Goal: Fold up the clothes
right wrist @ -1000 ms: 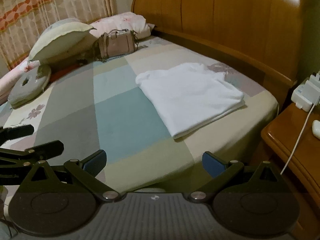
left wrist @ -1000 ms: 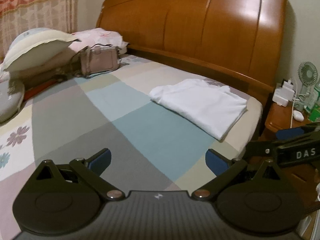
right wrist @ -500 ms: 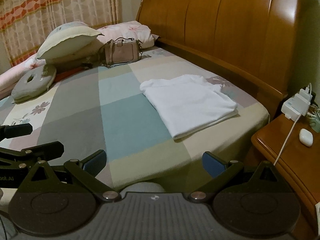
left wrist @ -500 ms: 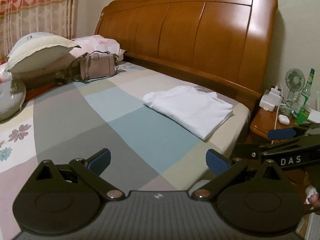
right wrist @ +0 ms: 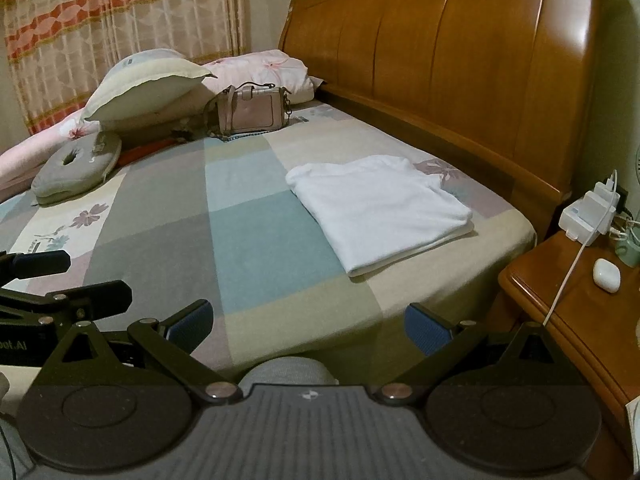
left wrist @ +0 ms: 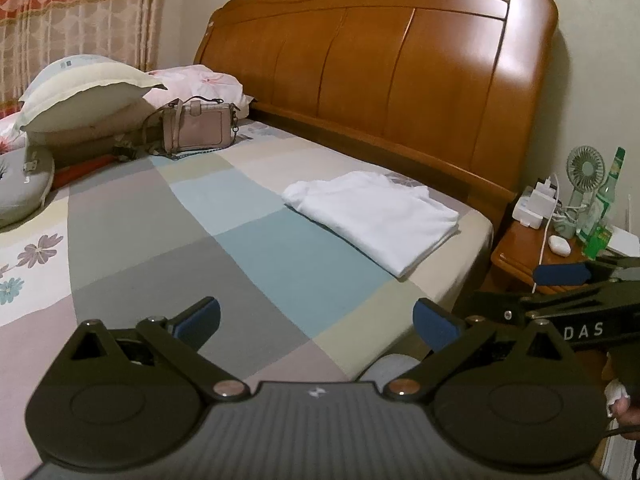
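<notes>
- Only the left wrist view shows the small green fan (left wrist: 585, 172) and the green bottle (left wrist: 611, 188) on the nightstand (left wrist: 528, 248); only the right wrist view shows the grey ring cushion (right wrist: 76, 166) whole.
- The folded white shirt (left wrist: 376, 218) lies flat on the bed's (left wrist: 248, 248) far right part, near the headboard (left wrist: 384, 68).
- Left tongs (left wrist: 316, 320) and right tongs (right wrist: 308, 322) hover level over the bed's near edge, well apart from the shirt, both spread wide and holding nothing.

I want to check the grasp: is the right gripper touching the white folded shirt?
Apart. The right wrist view shows the right gripper open, bedsheet between it and the shirt.
</notes>
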The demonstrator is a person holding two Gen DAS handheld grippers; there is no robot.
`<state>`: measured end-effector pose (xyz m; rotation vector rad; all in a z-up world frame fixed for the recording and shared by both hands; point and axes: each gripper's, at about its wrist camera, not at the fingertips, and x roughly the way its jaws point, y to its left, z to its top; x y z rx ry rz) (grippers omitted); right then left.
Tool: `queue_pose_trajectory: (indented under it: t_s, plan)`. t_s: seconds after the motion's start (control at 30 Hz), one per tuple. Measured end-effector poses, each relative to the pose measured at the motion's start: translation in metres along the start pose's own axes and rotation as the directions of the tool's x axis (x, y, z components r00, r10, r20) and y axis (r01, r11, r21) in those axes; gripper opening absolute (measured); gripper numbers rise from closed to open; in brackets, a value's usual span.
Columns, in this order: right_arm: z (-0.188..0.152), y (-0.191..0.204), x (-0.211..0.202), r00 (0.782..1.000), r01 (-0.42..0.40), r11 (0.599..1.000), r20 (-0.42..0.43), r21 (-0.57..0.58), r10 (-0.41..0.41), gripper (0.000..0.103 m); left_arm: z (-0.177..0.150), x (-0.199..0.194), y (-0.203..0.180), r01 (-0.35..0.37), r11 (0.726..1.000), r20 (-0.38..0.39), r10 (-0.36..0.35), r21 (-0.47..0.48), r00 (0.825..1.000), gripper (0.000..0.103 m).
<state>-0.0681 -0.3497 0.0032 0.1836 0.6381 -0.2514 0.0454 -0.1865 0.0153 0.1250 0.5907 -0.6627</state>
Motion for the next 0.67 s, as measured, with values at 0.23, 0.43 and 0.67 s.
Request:
queue_pose_trajectory:
  t_s: [0.23,0.43,0.67]
  plan:
    - [-0.0001,-0.0009,0.001,1.0,0.001,1.0,-0.005,0.004,-0.001,0.103,0.0005,0.0009,-0.0005,-0.002,1.0,-0.002,0.002,0.002,1.0,0.102]
    - [-0.001,-0.0015,0.0013,1.0,-0.002,1.0,-0.008,0.004,0.002,0.103,0.0001,0.0008,0.0,-0.003,1.0,-0.005,0.003,0.002,1.0,0.102]
    - [-0.0011,-0.0026,0.0005,1.0,-0.002,1.0,-0.005,0.007,0.002,0.103,0.0001,-0.0005,-0.0035,-0.003,1.0,-0.001,0.003,0.015,1.0,0.102]
